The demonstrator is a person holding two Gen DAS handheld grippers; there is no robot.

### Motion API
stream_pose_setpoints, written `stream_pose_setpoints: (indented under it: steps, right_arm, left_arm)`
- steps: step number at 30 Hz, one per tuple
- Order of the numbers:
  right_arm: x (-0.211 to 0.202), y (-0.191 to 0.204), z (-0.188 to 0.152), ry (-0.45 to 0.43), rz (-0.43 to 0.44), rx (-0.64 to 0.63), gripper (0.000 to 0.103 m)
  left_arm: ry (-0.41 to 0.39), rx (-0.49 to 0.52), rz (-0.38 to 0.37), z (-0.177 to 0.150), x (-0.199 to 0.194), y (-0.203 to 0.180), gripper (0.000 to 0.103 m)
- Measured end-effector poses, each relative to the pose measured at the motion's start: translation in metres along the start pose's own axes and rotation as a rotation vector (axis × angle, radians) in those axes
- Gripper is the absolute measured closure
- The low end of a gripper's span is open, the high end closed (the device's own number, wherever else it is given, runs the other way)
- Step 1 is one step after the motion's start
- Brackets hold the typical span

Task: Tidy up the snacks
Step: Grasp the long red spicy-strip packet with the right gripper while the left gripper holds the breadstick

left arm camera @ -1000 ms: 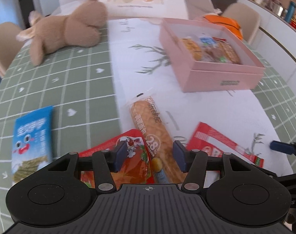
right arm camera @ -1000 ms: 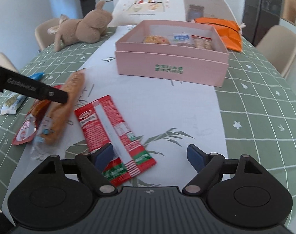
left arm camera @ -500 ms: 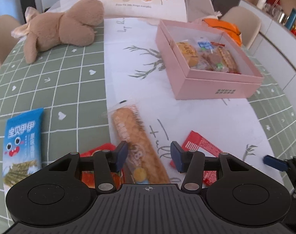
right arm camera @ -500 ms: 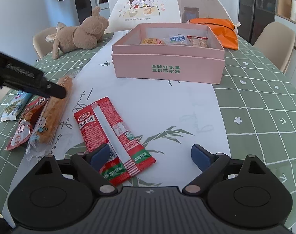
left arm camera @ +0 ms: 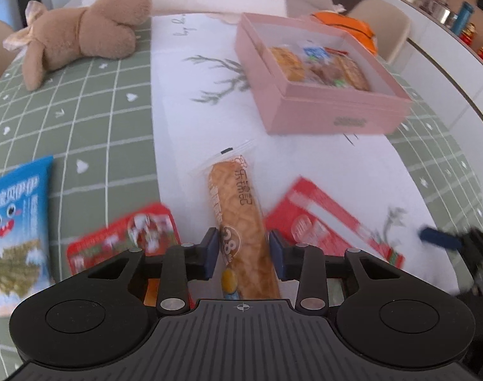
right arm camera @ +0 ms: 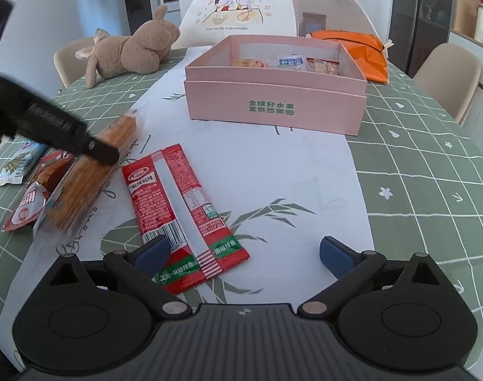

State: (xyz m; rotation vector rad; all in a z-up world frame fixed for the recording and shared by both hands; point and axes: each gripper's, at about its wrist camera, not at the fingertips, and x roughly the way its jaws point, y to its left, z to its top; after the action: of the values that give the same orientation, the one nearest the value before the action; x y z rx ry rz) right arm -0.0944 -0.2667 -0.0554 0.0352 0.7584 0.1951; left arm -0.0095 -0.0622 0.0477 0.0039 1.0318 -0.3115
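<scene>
both claws level; left claw [left arm camera: 243, 255] straddles bread stick [left arm camera: 241, 222].

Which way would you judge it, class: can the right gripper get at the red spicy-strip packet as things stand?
Probably yes. The right gripper is open just above the red spicy-strip packet, whose near end lies beside its left finger; nothing covers it.

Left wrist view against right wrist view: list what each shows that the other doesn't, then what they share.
Only the left wrist view shows the left gripper from behind, its blue pads straddling the long biscuit pack with small gaps either side, and the counter bottles.

Only the right wrist view shows the right gripper spread wide and empty, the green print on the pink box front, and the cartoon dome food cover whole.

Both show the plush rabbit, red spicy-strip packet, blue seaweed packet and orange bag.
</scene>
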Motion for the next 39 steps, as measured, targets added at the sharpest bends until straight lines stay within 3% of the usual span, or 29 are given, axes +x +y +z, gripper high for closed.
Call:
stream_pose_setpoints:
  steps: [3,11,14,16,19,24,32,39]
  right_arm:
    - [0.0,0.003,0.005,0.018,0.046,-0.009,0.004]
    - [0.022,0.031,0.022,0.022,0.073,-0.135,0.009]
    - [0.032,0.042,0.035,0.011,0.076,-0.162,0.023]
    - [0.034,0.047,0.042,0.013,0.085,-0.177,0.048]
    - [0.038,0.045,0.049,0.029,0.075,-0.165,0.051]
    - [0.028,0.021,0.04,0.032,0.028,-0.095,0.051]
    - [0.001,-0.005,0.015,0.061,-0.03,-0.051,0.05]
    - [0.002,-0.004,0.015,0.054,-0.03,-0.045,0.037]
  left_arm:
    - [0.028,0.009,-0.043,-0.014,-0.01,0.001,0.066]
    - [0.026,-0.071,-0.049,-0.035,-0.029,0.024,0.067]
    - [0.014,-0.098,-0.04,-0.038,-0.032,0.033,0.067]
    - [0.008,-0.112,-0.02,-0.036,-0.033,0.038,0.067]
    - [-0.003,-0.127,0.011,-0.031,-0.032,0.045,0.067]
    - [-0.003,-0.114,0.015,-0.023,-0.026,0.042,0.067]
    - [0.035,-0.001,-0.111,-0.021,-0.012,-0.007,0.067]
    - [0.07,0.015,-0.07,-0.022,-0.006,-0.022,0.063]
